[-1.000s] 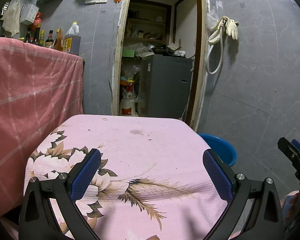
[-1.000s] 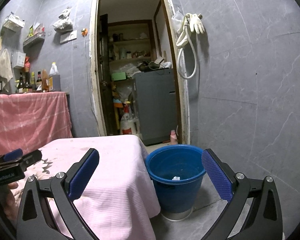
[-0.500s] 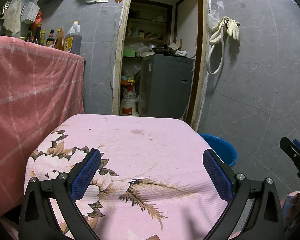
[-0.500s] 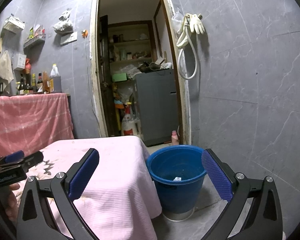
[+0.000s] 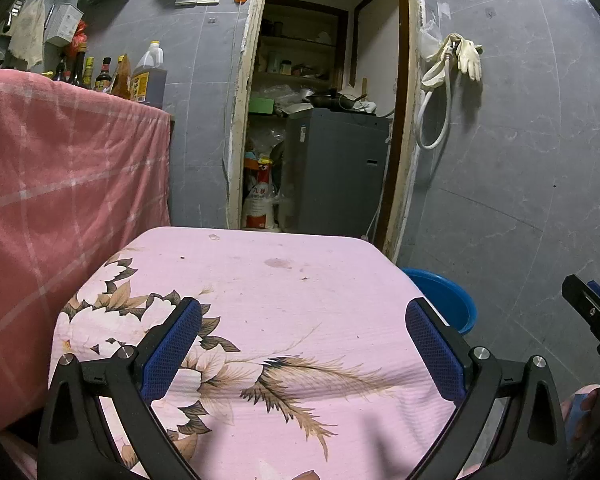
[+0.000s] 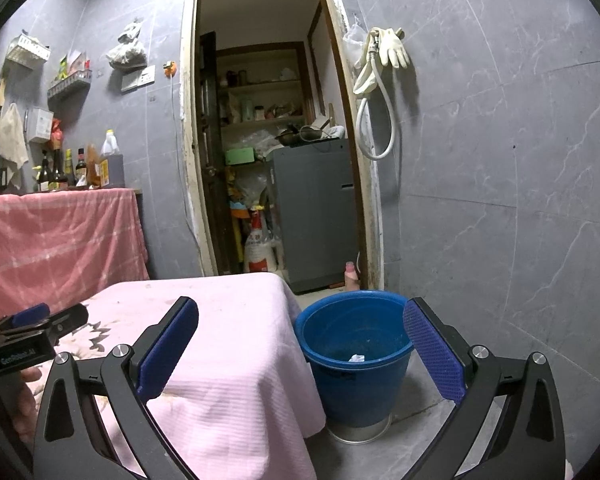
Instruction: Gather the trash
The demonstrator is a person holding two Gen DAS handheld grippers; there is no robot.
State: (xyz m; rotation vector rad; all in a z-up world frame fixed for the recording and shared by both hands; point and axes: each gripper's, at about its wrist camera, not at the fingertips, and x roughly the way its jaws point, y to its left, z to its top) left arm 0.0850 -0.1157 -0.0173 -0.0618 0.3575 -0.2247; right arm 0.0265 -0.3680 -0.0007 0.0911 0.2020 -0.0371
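Both tools are idle: the left gripper [image 5: 302,340] hovers over the pink floral-print tablecloth [image 5: 260,288] with its 2 blue-padded jaws spread wide and nothing between them, and the right gripper [image 6: 300,344] hangs with its jaws equally wide apart, framing the round blue plastic bucket [image 6: 354,384] that stands on the floor just beside the tablecloth's right corner. 1 small white crumpled scrap [image 6: 356,358] lies at the bottom of the bucket, so collected trash already sits there. The step in hand looks like a search for whatever is left; done well, it means sweeping the left camera slowly across the cloth and approaching any piece from above with the jaws straddling it, since thin fabric would bunch under a sideways scrape. Only a tiny pale fleck [image 5: 213,236] near the cloth's far edge and a few dark specks and stains show; whether the fleck is trash is too small to tell. Left of the bucket, beyond the table, a pink checked cloth [image 6: 56,232] drapes a counter carrying sauce bottles [image 6: 66,168]; behind the bucket an open doorway [image 6: 268,140] shows a grey appliance and shelves, and pale rubber gloves [image 6: 392,48] with a white hose hang on the grey tiled wall above.
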